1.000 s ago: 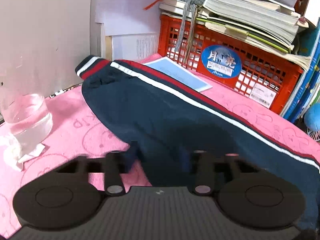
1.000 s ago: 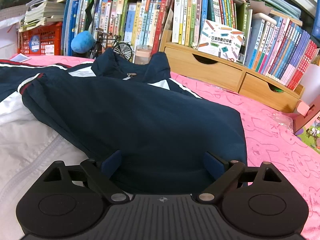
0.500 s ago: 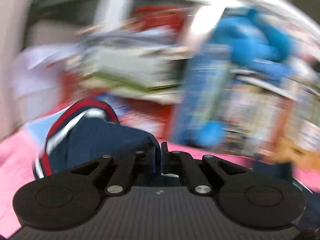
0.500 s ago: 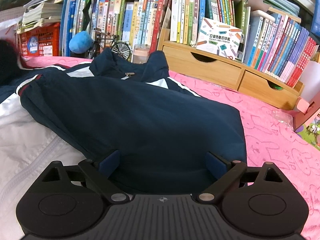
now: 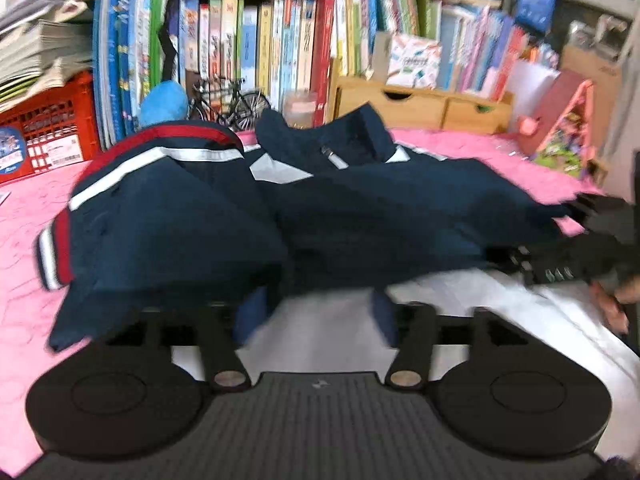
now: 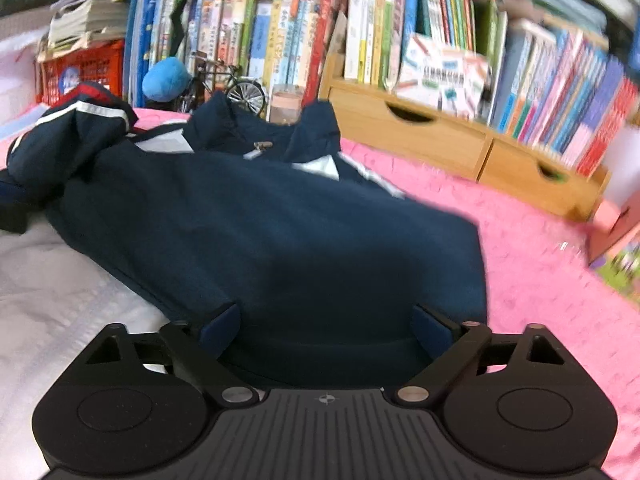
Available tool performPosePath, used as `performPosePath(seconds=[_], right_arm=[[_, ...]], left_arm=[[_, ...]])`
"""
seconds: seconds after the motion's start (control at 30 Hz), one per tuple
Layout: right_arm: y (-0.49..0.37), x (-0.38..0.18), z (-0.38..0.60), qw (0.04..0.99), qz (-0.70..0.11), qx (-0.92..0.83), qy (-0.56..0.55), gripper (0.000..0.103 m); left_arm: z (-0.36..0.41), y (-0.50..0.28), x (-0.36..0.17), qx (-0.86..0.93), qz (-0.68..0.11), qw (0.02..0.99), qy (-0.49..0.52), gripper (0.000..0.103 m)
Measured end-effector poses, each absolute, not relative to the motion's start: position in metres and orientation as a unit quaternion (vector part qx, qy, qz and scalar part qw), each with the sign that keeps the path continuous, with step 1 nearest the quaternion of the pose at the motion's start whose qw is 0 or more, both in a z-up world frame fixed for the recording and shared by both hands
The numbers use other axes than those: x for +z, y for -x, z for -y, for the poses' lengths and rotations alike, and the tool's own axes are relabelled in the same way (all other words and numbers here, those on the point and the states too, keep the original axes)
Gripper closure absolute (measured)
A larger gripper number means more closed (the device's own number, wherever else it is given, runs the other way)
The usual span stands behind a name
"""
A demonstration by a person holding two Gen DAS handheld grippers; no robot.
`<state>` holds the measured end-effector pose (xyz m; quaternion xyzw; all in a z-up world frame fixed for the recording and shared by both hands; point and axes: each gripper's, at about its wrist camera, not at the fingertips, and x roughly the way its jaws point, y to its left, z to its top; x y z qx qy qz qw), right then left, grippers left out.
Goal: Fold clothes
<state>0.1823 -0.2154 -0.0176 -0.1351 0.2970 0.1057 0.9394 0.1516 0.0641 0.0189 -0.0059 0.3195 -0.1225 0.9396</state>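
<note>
Navy jacket (image 6: 280, 232): I see it lying on the pink cloth (image 6: 540, 264), collar toward the bookshelf (image 6: 400, 40).
Sleeve (image 5: 160, 216): folded across the jacket's left side.
Left gripper (image 5: 316, 316): fingers apart, holding nothing.
Right gripper (image 6: 326, 328): spread wide over the jacket's hem, gripping nothing.

Ahead of the blue fingers (image 6: 221, 322): navy jacket (image 6: 280, 220) with white lining, red-and-white striped sleeve (image 5: 160, 152) at left. Beneath, pink cloth (image 6: 540, 248) with faint cartoon prints. Beyond, red crate (image 5: 48, 120), multicoloured books (image 6: 280, 40).
</note>
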Motion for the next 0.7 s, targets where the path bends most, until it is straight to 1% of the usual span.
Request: performPosePath(seconds=[0.17,0.27,0.43,0.5,0.6,0.63,0.67,0.7], right_arm=[[-0.179,0.028,0.146,0.927,-0.253,0.207,0.182,0.01],[-0.193,0.027,0.084,0.91,-0.257,0.261,0.192,0.01],[-0.216,0.025,-0.02,0.875,-0.261,0.35,0.207,0.011],[-0.225,0.024,-0.061,0.859,-0.262,0.385,0.213,0.011],[-0.246,0.002,-0.097,0.854,-0.283,0.375,0.222,0.011],[-0.252,-0.005,-0.103,0.854,-0.292,0.368,0.225,0.016],[-0.256,-0.011,-0.104,0.853,-0.302,0.366,0.217,0.029],[-0.259,-0.014,-0.103,0.853,-0.312,0.367,0.204,0.038]], left_arm=[[-0.097,-0.124,0.017,-0.06,-0.291,0.955,0.025,0.027],[-0.114,-0.12,0.006,-0.006,-0.294,0.956,0.022,0.026],[-0.145,-0.107,-0.009,0.028,-0.318,0.945,0.068,0.026],[-0.153,-0.097,-0.012,0.048,-0.314,0.946,0.059,0.025],[-0.156,-0.092,-0.013,0.067,-0.316,0.945,0.047,0.022],[-0.156,-0.093,-0.013,0.066,-0.316,0.945,0.048,0.019],[-0.156,-0.094,-0.013,0.064,-0.316,0.945,0.049,0.017],[-0.156,-0.095,-0.014,0.065,-0.317,0.945,0.046,0.016]])
